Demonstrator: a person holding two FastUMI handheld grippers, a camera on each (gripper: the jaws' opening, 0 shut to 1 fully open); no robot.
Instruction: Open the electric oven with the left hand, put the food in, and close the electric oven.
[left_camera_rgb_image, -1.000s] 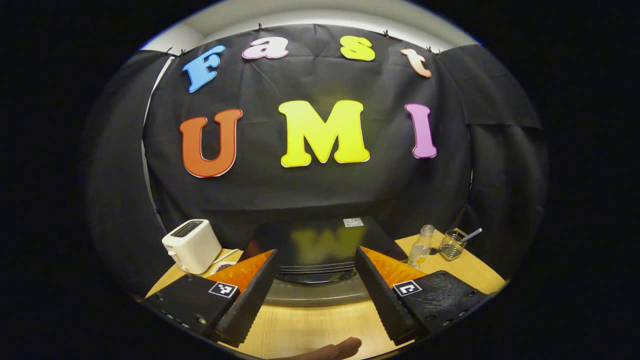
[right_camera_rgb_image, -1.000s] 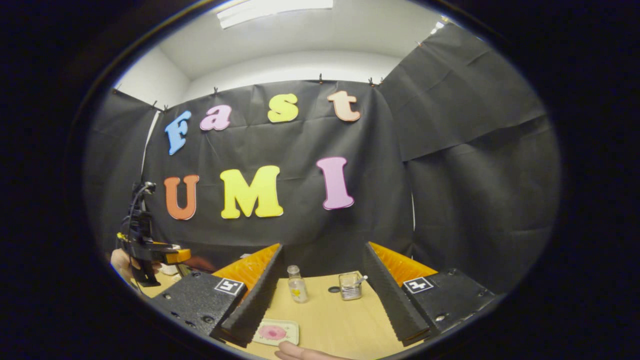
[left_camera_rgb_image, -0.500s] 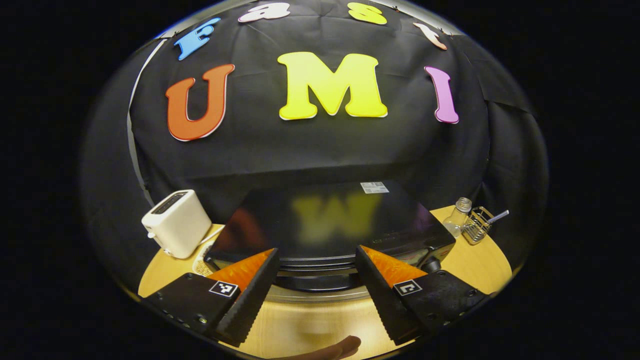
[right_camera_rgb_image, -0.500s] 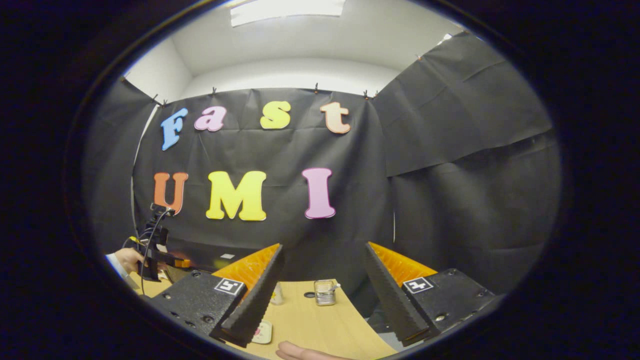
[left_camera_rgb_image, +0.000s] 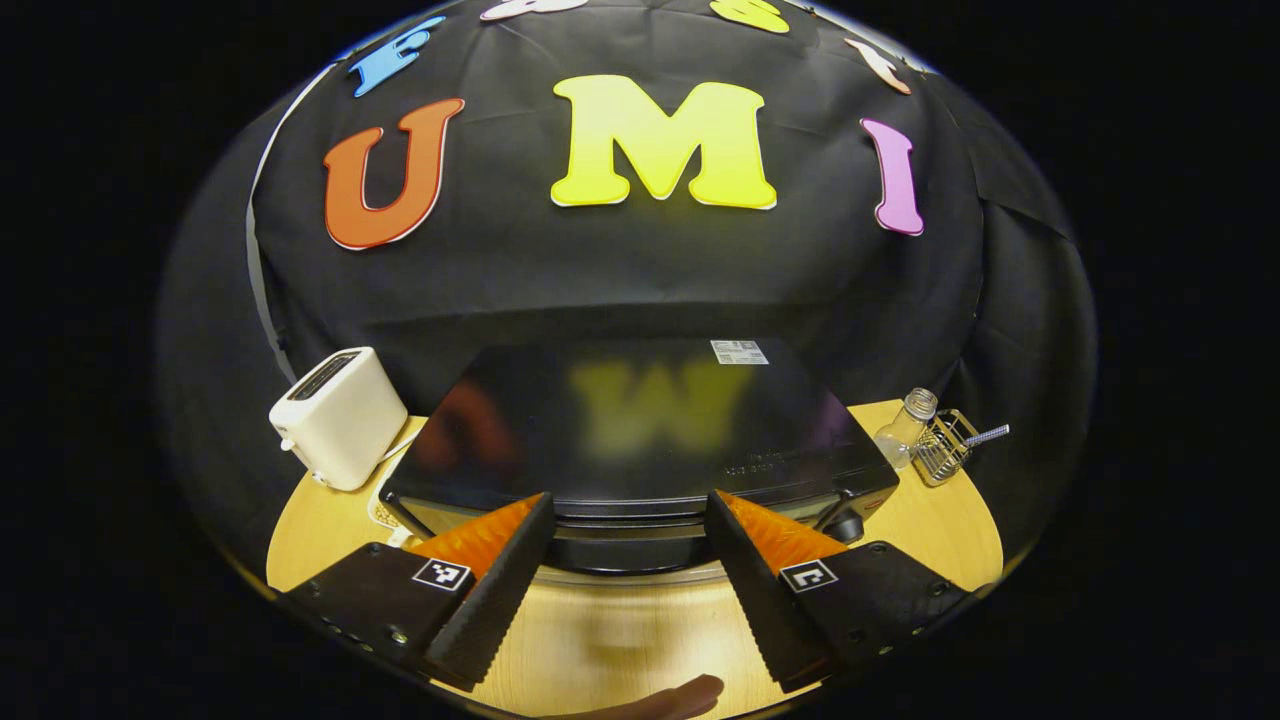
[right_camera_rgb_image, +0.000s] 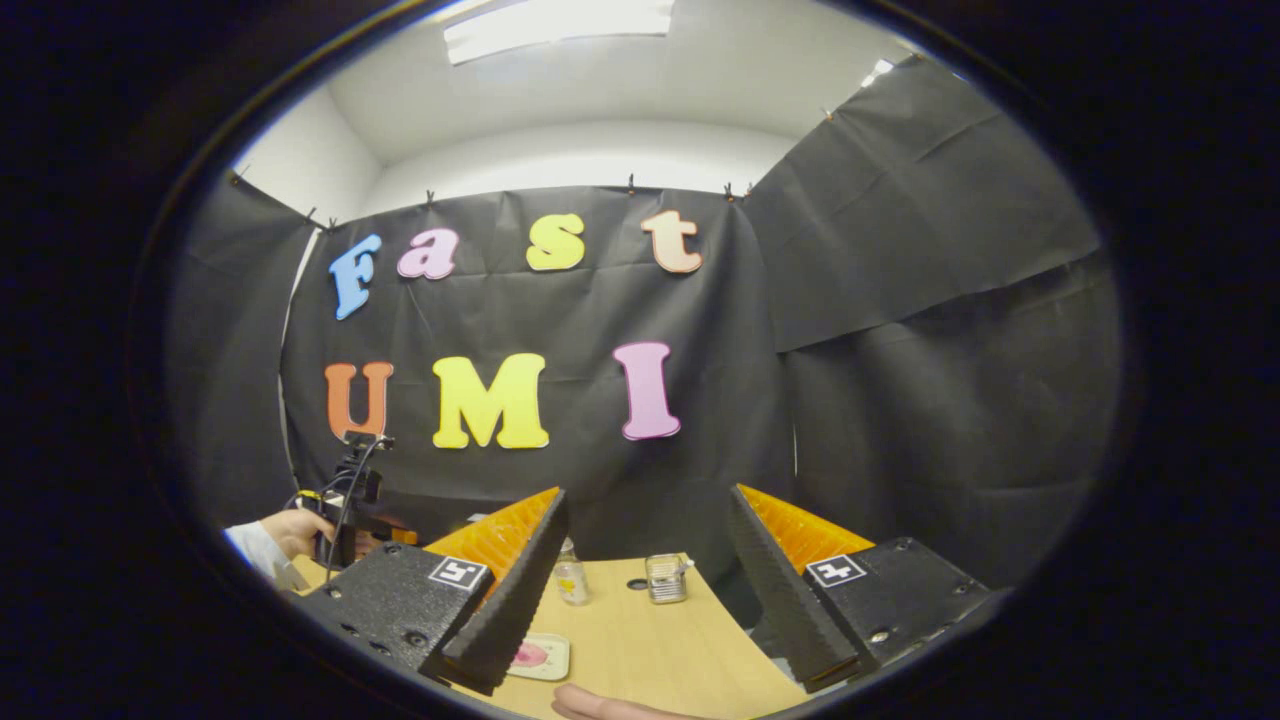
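Note:
The black electric oven (left_camera_rgb_image: 640, 430) stands on the wooden table (left_camera_rgb_image: 620, 640), its glossy top facing me and its door shut. My left gripper (left_camera_rgb_image: 628, 500) is open, hovering in front of the oven's upper front edge with nothing between its fingers. A control knob (left_camera_rgb_image: 850, 525) shows at the oven's right front. In the right gripper view, a small pale plate with pink food (right_camera_rgb_image: 538, 655) lies on the table just beneath my open right gripper (right_camera_rgb_image: 647, 495). The left gripper (right_camera_rgb_image: 350, 500) appears far off at the left, held by a hand (right_camera_rgb_image: 290, 530).
A white toaster (left_camera_rgb_image: 340, 415) stands left of the oven. At its right are a small glass bottle (left_camera_rgb_image: 905, 430) and a wire basket (left_camera_rgb_image: 945, 447) with a utensil in it. The bottle (right_camera_rgb_image: 571, 580) and basket (right_camera_rgb_image: 665, 578) stand behind the plate.
The left gripper has come closer to the oven and tilted down, so more of the oven top shows. The right gripper view has swung a little; both grippers stay open.

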